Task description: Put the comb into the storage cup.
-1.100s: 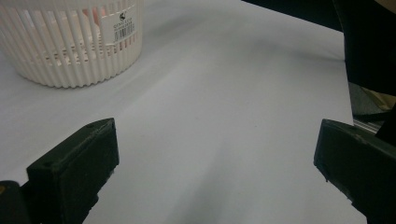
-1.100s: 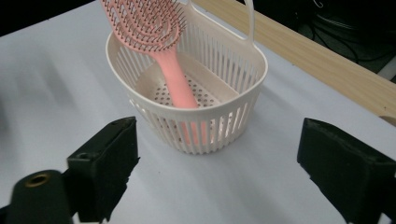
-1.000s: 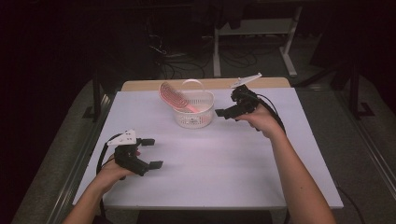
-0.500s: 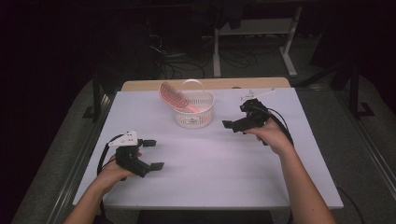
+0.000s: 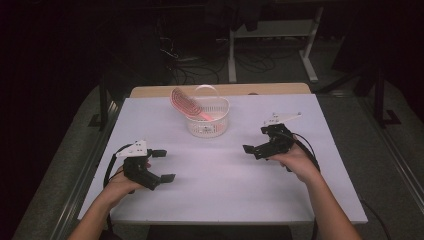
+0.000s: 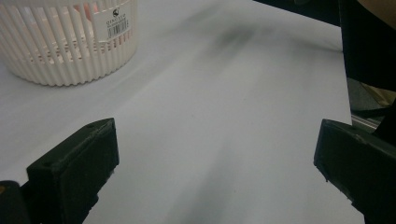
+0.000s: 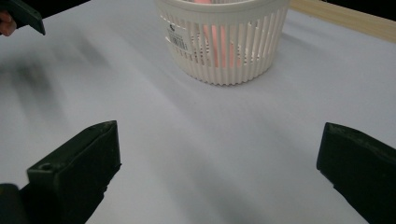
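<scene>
Setting: a white surface under a fixed overhead camera, dark room beyond, a person's forearms entering from the near edge.
Basket: a white slatted basket stands near the far middle of the surface, a barcode label on its wall in both gripper views.
Brush: a pink brush leans tilted in the basket, its ribbed head sticking up above the rim at the basket's left; pink shows through the slats in the right gripper view.
Left gripper: the left gripper rests low at the near left of the surface, jaws spread wide and holding nothing, well apart from the basket.
Right gripper: the right gripper sits right of centre, jaws spread wide and empty, aimed toward the basket, near it but not touching.
</scene>
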Available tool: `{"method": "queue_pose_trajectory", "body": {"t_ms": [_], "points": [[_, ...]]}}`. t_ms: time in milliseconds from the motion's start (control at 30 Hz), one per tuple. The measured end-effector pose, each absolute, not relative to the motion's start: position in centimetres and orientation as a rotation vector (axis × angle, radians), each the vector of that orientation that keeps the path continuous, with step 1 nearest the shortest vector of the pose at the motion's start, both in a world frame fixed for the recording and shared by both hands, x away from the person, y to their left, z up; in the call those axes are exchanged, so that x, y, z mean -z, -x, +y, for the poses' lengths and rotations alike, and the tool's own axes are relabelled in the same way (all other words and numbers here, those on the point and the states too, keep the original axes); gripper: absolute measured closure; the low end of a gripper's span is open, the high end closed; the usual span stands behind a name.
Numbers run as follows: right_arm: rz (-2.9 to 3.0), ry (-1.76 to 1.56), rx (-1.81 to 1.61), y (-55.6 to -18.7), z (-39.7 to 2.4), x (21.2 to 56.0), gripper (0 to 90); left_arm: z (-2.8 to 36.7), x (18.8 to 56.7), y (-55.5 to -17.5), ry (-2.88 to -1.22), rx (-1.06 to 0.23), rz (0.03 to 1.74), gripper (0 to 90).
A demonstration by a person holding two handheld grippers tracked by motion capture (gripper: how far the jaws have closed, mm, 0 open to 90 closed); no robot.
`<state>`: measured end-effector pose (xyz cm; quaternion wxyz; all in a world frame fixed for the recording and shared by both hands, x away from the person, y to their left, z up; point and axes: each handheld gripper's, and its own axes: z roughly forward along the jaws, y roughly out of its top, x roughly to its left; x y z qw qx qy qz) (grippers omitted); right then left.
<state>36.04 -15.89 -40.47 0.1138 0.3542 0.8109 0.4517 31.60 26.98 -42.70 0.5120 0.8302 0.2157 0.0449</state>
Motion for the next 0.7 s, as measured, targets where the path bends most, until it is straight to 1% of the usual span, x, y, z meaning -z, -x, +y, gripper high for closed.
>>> {"method": "queue_pose_trajectory", "body": {"t_ms": [367, 700], "points": [[2.389, -1.007, -1.337, -34.8, -15.7, 40.9, 0.0, 27.1, 42.7, -31.5, -1.998, -0.113, 0.515, 0.0], [2.352, -1.020, -1.358, -33.4, -17.3, 41.1, 0.0, 27.2, 42.8, -31.3, -1.999, -0.114, 0.523, 0.0]]}}
